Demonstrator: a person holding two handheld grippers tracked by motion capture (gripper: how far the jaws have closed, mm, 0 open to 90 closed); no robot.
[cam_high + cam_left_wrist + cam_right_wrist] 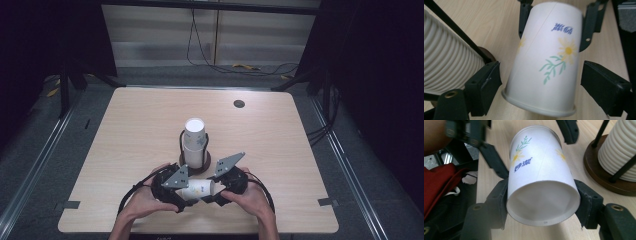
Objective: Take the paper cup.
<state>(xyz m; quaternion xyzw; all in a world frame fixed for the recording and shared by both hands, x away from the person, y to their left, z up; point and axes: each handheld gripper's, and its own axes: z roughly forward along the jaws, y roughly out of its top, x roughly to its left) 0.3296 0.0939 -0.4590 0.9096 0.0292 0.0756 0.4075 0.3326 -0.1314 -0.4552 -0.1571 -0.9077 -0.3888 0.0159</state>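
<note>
A white paper cup [198,189] printed with a daisy lies level above the table's near edge, between both hand-held grippers. In the right gripper view my right gripper [541,192] is shut on the cup [541,162] near its base, which faces the camera. In the left gripper view my left gripper [541,75] stands open around the cup [546,57] at its rimmed mouth end, with a gap showing on each side. In the high view the left gripper [187,196] and right gripper [212,192] face each other.
A tall stack of ribbed white cups [194,141] stands in a black wire holder on a round brown base [205,162], just beyond the grippers. A dark round grommet [239,104] sits at the far right of the wooden table [125,130].
</note>
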